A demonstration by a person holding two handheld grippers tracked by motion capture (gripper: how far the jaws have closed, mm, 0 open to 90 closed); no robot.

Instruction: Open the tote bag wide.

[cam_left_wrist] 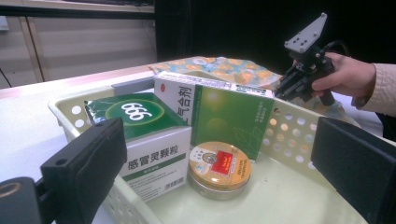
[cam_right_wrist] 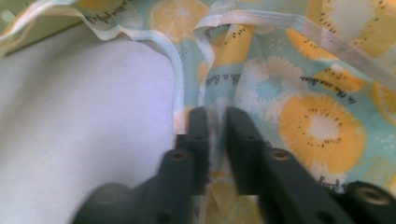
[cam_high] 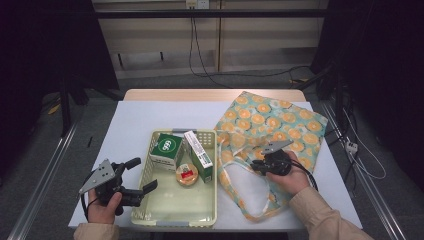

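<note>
A dim room with dark curtains at the sides and a pale wall panel behind; in the middle stands a table (cam_high: 135, 120) covered with a white sheet. On its right half lies a fabric tote bag (cam_high: 272, 120) printed with orange and kiwi slices on teal, flat, its mouth and pale straps turned toward the person. Just to its left sits a pale green perforated basket (cam_high: 175, 215) holding a green-and-white medicine box marked 999 (cam_high: 166, 147), a taller green medicine box (cam_high: 199, 150) leaning beside it, and a round gold tin (cam_high: 186, 174) in front of them.

The right hand-held gripper (cam_high: 259, 165) rests at the bag's near-left edge, beside the strap loop. In the right gripper view its jaws stand nearly together with a fold of the printed cloth pinched between them, right by the hemmed rim of the mouth (cam_right_wrist: 180, 74). The left hand-held gripper (cam_high: 142, 175) hangs at the basket's near-left corner, jaws wide apart and holding nothing.

The bag looks thin, light and limp: it should drape and bunch rather than keep a shape, and a single layer may slide out of a light pinch. The stitched hem or a strap seems the firmest hold, and taking just the upper layer would open the mouth; pinching both layers would keep it shut
</note>
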